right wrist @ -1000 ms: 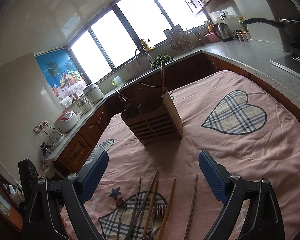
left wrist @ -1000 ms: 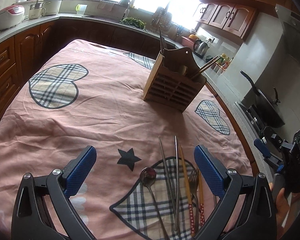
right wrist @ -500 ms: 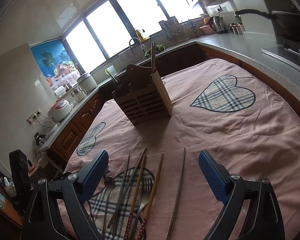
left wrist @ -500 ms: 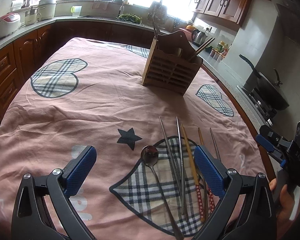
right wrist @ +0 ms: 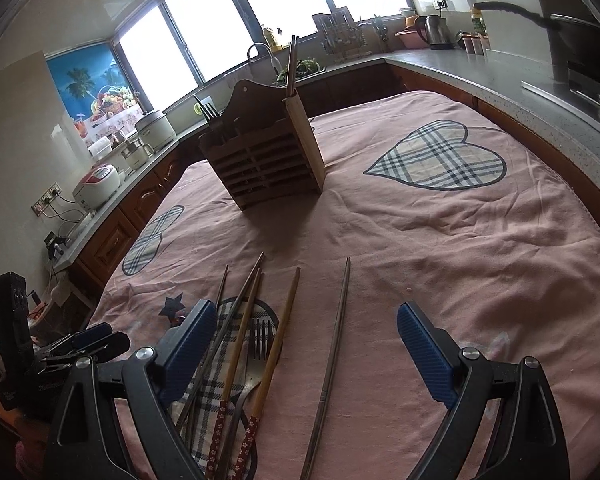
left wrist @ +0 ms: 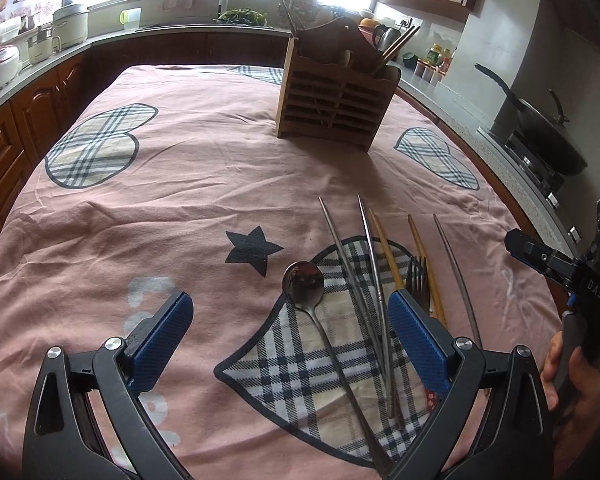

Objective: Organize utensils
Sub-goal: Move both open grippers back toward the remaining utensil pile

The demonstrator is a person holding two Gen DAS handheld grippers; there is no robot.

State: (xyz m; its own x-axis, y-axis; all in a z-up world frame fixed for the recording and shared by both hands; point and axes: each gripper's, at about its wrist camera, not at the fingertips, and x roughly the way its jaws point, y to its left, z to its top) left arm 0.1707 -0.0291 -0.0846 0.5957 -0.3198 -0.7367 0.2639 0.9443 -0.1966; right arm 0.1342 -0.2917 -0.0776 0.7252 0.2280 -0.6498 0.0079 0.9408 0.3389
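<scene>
1. Loose utensils lie side by side on the pink tablecloth [left wrist: 172,216], mostly over a plaid heart print, handles toward the cameras.
2. Spoon [left wrist: 304,280]: polished steel, round bowl face up, slim handle, leftmost of the row in the left wrist view.
3. Two steel chopsticks [left wrist: 364,280]: thin, grey, their near ends converging just right of the spoon.
4. Two wooden chopsticks [right wrist: 276,344]: tan shafts, red flowered ends nearest the right camera; a steel fork [right wrist: 261,338] lies between them, tines pointing away.
5. One more steel chopstick [right wrist: 336,344] lies alone, a little to the right of the rest.
6. Wooden utensil holder [left wrist: 332,96]: slatted front, shaped back panel, upright farther back on the cloth, well apart from the row; chopsticks and dark handles stand in it.
7. Left gripper [left wrist: 290,338]: jaws spread wide, grasping nothing, above the spoon and steel chopsticks.
8. Right gripper [right wrist: 306,346]: jaws spread wide, empty, straddling the wooden pair, fork and lone chopstick from above.
</scene>
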